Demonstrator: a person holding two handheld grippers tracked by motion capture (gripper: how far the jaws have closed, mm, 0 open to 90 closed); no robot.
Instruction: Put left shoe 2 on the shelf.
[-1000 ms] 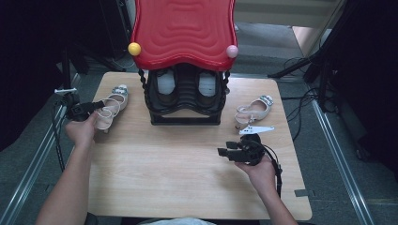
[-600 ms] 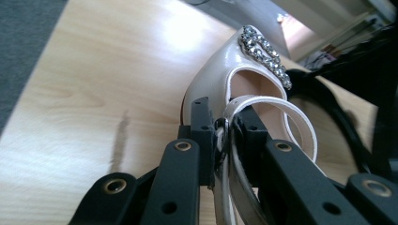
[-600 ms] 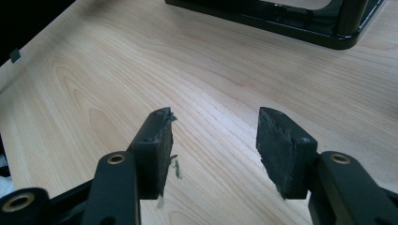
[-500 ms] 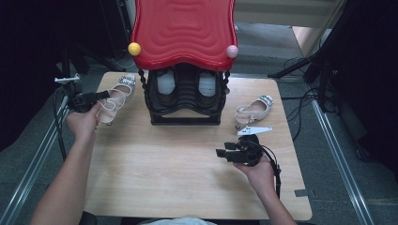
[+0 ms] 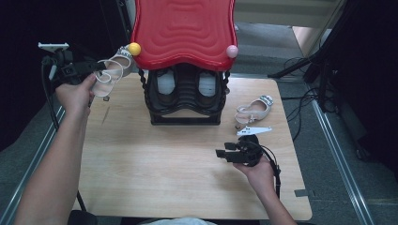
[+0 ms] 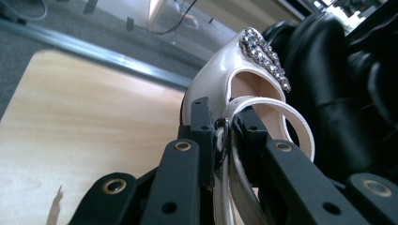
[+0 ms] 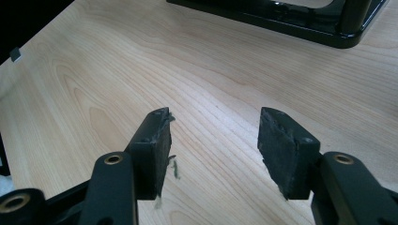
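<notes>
The rear of the table (image 5: 187,187) is largely hidden behind the red-topped black rack (image 5: 184,89), whose red top (image 5: 184,33) runs off the upper frame edge. In the left gripper view the sandal's heel end is cut off behind the jaws, and the dark mass to its right is probably the rack, though too close and blurred to be sure.

The held sandal (image 5: 109,75), cream with a rhinestone buckle at the toe, is off the table, in the air over the far left corner, just beside the rack's left side and near the yellow ball (image 5: 134,48) on the red top. Whether it touches the rack cannot be told. It lies at the tip of the left gripper (image 5: 96,70), toe pointing away from the hand.

The left gripper's jaws stand narrow, clamped on the sandal's thin ankle strap (image 6: 227,140), which runs between the two pads in the left gripper view.

The right gripper (image 5: 220,153) lies low over the table near the right edge, in front of the rack, pointing toward the left edge. Its jaws stand wide apart with bare wood between them; the pads (image 7: 157,140) grip nothing. The second sandal (image 5: 253,110) lies on the table near the right edge, beyond that gripper and apart from it.
</notes>
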